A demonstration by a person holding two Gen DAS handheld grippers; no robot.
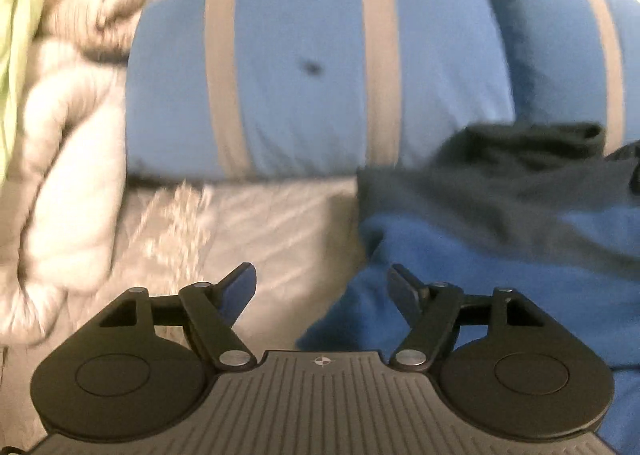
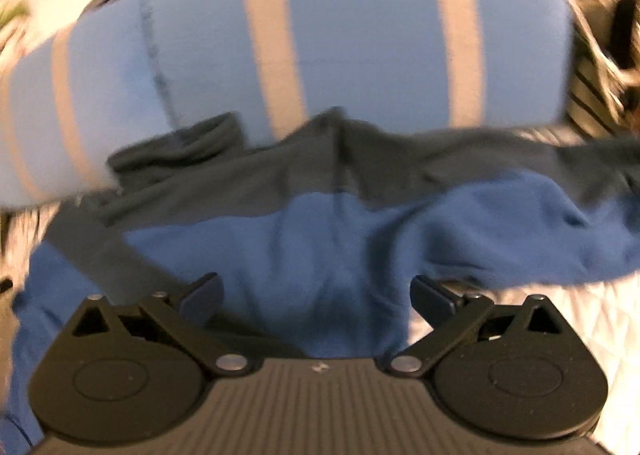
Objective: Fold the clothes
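Observation:
A blue and dark grey garment [image 2: 320,239] lies spread on the quilted bed cover, its grey upper part against the pillows. In the left wrist view the same garment [image 1: 500,223] fills the right half. My left gripper [image 1: 322,279] is open over the garment's left edge, with nothing between its fingers. My right gripper [image 2: 316,291] stands wide open just above the blue cloth, and its pads press on nothing. Both views are blurred.
Two light blue pillows with tan stripes [image 1: 320,67] [image 2: 340,35] lie behind the garment. A bunched pale blanket [image 1: 68,175] and a green cloth [image 1: 16,35] sit at the left. White quilted bed cover [image 1: 260,227] shows beside the garment.

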